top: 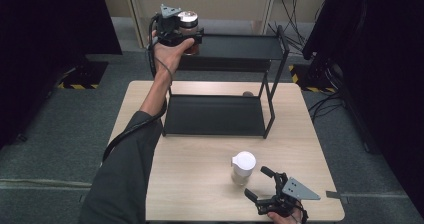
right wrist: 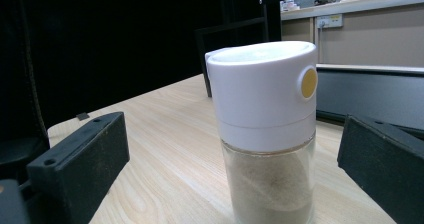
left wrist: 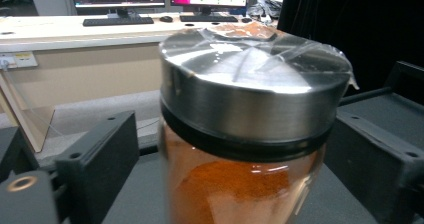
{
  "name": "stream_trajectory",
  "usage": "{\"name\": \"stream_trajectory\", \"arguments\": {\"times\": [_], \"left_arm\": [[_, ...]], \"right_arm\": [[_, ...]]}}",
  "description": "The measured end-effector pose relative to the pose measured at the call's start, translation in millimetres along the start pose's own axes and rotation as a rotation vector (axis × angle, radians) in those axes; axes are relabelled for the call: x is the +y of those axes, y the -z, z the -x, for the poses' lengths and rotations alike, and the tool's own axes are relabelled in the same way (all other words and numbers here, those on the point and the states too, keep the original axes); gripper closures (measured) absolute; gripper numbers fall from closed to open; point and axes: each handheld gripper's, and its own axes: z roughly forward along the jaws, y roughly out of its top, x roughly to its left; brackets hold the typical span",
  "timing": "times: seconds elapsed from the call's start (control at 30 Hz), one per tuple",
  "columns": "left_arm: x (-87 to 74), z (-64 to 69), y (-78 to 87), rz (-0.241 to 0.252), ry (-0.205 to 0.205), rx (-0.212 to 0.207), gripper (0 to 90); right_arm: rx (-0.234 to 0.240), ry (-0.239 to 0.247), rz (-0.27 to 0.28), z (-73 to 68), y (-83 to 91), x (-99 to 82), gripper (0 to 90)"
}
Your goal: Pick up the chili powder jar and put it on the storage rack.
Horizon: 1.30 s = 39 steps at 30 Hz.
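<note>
At the upper left of the frame my left gripper [top: 186,33] has its jaws apart around the spice jar [top: 189,30] on the rack's [top: 272,91] top shelf, so next my open right gripper [top: 265,186] should clamp the white-capped shaker [top: 243,167] near the bottom.

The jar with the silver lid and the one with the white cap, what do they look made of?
Spice jar: clear glass or plastic, orange powder showing through; its lid looks like brushed metal with fine streaks. White-capped jar: smooth matte plastic cap over a clear body holding pale powder.
</note>
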Motion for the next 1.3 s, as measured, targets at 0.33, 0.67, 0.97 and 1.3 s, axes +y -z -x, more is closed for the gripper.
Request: {"name": "stream_trajectory", "arguments": {"times": [0.33,0.67,0.97,1.3], "left_arm": [[-13.2,-9.8,8.2,0.012,0.052,-0.013,0.2],[-19.5,-10.6,26.3,0.031,0.027,-0.080,0.4],[-28.1,-7.1,43.5,0.038,0.015,-0.107,0.6],[-53.9,-9.4,65.4,0.076,-0.005,-0.183,0.7]], "right_arm": [[-0.001,-0.002,-0.006,-0.2,-1.0,0.4,0.4],[-0.002,0.001,-0.009,-0.6,-1.6,0.5,0.3],[-0.001,0.004,-0.011,-1.1,-1.8,0.7,0.3],[-0.003,0.003,-0.012,-1.2,-2.0,0.6,0.4]]}}
